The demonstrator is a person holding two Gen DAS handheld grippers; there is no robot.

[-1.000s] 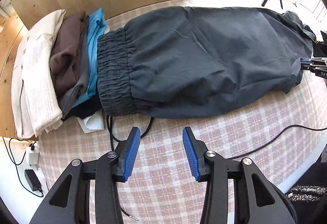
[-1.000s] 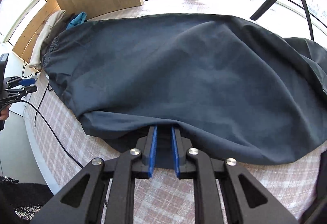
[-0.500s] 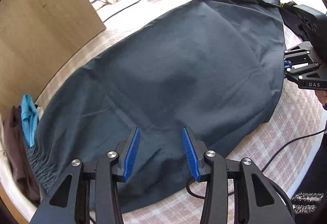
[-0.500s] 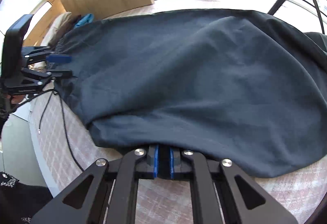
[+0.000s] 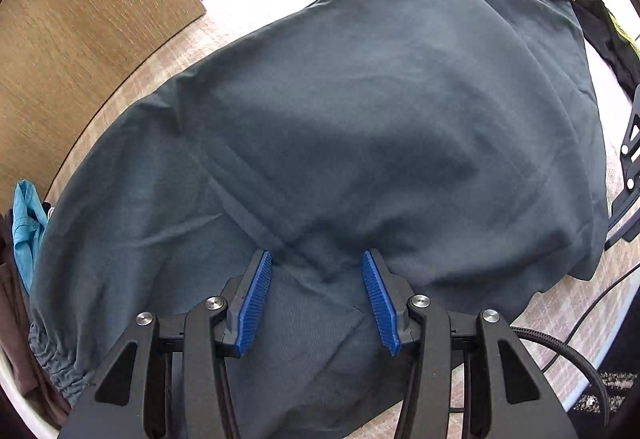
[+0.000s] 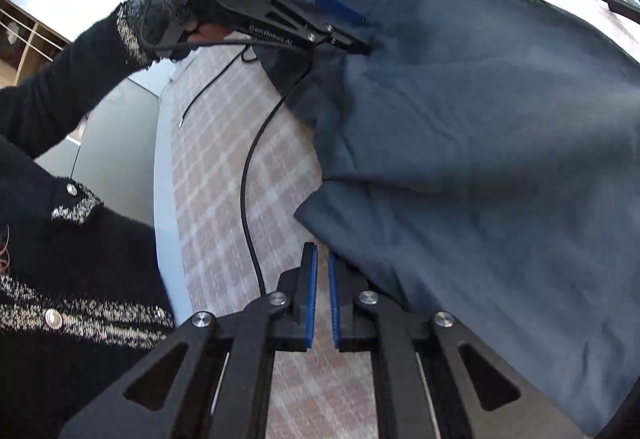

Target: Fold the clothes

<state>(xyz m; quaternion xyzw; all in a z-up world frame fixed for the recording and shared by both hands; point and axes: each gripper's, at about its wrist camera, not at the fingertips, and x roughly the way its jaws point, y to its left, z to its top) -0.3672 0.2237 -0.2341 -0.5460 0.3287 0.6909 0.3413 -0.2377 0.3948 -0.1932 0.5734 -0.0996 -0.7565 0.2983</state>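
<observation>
Dark grey trousers (image 5: 360,127) lie spread on the checked tablecloth, elastic waistband (image 5: 52,363) at the lower left. My left gripper (image 5: 316,271) is open, its blue pads resting on the cloth near the near edge. It also shows in the right wrist view (image 6: 352,27), pressing on the trousers (image 6: 500,143). My right gripper (image 6: 322,267) has its pads nearly together with nothing visible between them, beside the folded corner of the trousers.
A stack of folded clothes (image 5: 24,231) sits at the left edge by a wooden board (image 5: 80,19). Another dark garment (image 5: 608,35) lies at the far right. A black cable (image 6: 250,175) runs across the tablecloth (image 6: 224,199).
My left gripper has moved forward onto the trousers. My right gripper has swung left; the cloth it held between its pads is no longer there.
</observation>
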